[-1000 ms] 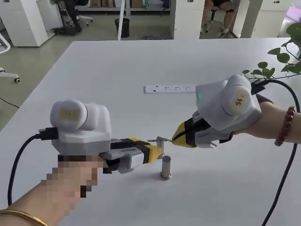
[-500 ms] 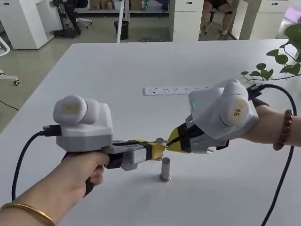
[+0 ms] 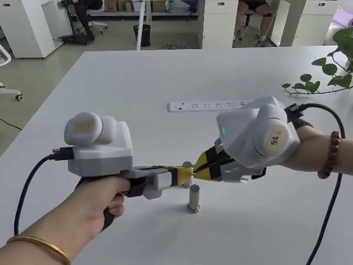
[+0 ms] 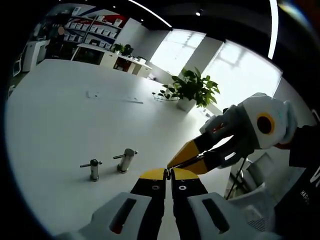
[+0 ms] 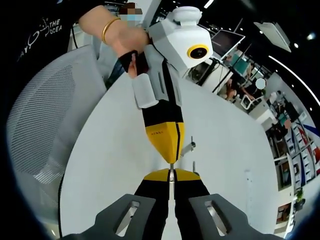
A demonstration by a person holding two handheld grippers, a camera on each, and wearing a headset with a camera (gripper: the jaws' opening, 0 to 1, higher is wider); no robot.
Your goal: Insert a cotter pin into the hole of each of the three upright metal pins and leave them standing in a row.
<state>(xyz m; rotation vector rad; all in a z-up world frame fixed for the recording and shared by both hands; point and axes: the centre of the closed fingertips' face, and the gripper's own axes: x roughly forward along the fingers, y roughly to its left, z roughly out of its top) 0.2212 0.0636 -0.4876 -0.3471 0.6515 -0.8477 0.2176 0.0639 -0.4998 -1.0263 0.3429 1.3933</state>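
Observation:
My left gripper and right gripper meet tip to tip above the white table. In the right gripper view my right gripper is shut on a thin cotter pin whose end touches the left gripper's yellow tip. The left gripper has its jaws closed; I cannot tell whether it holds anything. Two upright metal pins stand on the table, each with a cross piece through its top. In the head view one pin stands below the tips and another peeks out behind them.
A white power strip lies across the middle of the table. A potted plant reaches in at the far right edge. Cables trail from both grippers. A mesh chair stands beside the table.
The right gripper has moved left and slightly down until its tips reach the left gripper's tips. The left gripper has stayed nearly still. The pins have not moved.

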